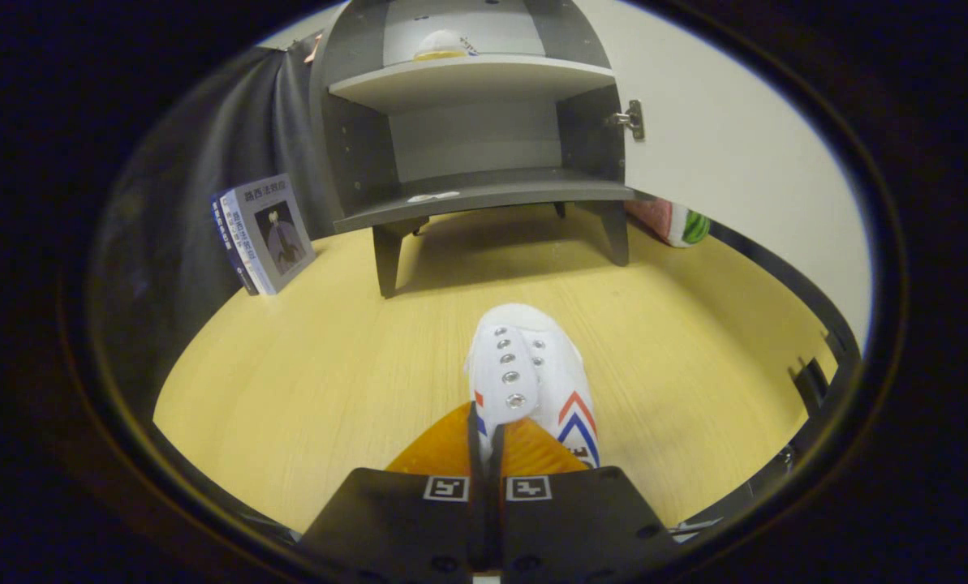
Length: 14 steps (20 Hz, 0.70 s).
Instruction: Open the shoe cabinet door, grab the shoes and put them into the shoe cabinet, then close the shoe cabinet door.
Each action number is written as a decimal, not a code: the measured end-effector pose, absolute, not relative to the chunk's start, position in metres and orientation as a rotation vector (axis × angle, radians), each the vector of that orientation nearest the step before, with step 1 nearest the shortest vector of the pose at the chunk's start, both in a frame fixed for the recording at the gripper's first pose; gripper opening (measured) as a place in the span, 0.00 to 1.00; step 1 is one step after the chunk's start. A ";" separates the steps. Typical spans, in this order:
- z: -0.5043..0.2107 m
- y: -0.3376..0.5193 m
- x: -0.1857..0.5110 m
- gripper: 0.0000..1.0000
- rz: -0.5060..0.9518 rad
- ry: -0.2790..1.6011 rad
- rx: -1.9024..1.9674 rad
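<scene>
One white shoe (528, 369) hangs pinched in the claw (485, 442), carried over the desk (305, 389) toward the open shoe cabinet (475, 122).

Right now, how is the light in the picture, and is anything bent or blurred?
Gripper view: even light; soft shadow under the cabinet; fisheye bends its shelves and the table edge; shoe sharp, nipped in the closed gripper.

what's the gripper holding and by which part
The gripper is shut on the white shoe, pinching the edge of its upper by the eyelets.
</scene>
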State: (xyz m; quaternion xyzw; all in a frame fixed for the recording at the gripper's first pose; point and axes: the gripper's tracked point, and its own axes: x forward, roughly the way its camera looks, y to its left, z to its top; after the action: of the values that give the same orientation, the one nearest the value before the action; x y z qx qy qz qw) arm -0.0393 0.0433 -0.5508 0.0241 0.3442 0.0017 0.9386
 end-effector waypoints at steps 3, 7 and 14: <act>-0.527 0.038 -0.035 0.02 -0.002 0.698 0.036; -0.473 0.031 -0.022 0.03 -0.029 0.662 0.035; -0.315 0.027 0.025 0.03 -0.081 0.469 -0.031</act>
State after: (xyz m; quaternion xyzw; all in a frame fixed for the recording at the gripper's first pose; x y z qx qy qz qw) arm 0.0247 0.0270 -0.3151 -0.0153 0.2324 -0.0400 0.9717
